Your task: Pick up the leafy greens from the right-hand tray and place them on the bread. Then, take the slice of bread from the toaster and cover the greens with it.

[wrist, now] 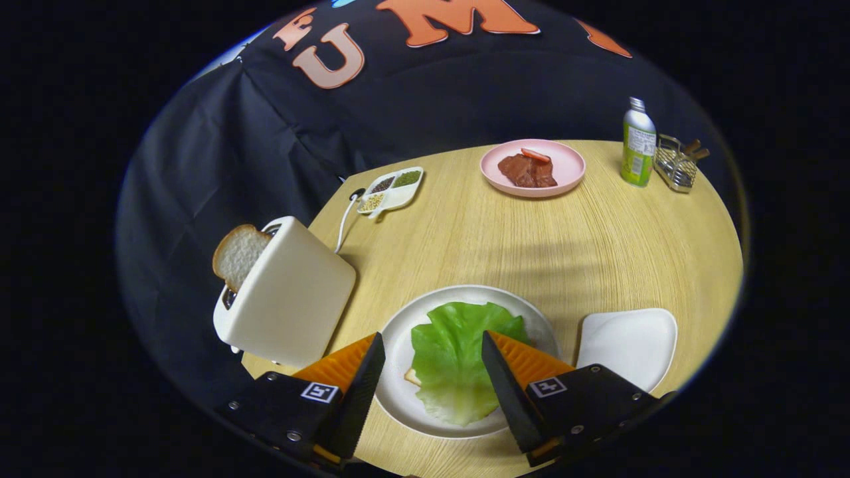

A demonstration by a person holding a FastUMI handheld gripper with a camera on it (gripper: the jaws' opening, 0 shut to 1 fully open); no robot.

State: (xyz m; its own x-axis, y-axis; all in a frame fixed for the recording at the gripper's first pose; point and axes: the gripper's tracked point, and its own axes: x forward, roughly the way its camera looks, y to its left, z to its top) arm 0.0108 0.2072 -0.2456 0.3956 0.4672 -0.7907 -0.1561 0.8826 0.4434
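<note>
Bread slice [238,255] upright in toaster [285,295]: light, crumbly; pinch exposed top edge gently; your gripper [431,358] wide open, empty, over lettuce [451,358]

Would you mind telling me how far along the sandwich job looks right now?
Done: the leafy greens already lie over the bread on the round plate, and the right-hand tray is bare. In hand: nothing; the gripper is open, fingers either side of the greens. Left: the bread slice in the toaster.
</note>
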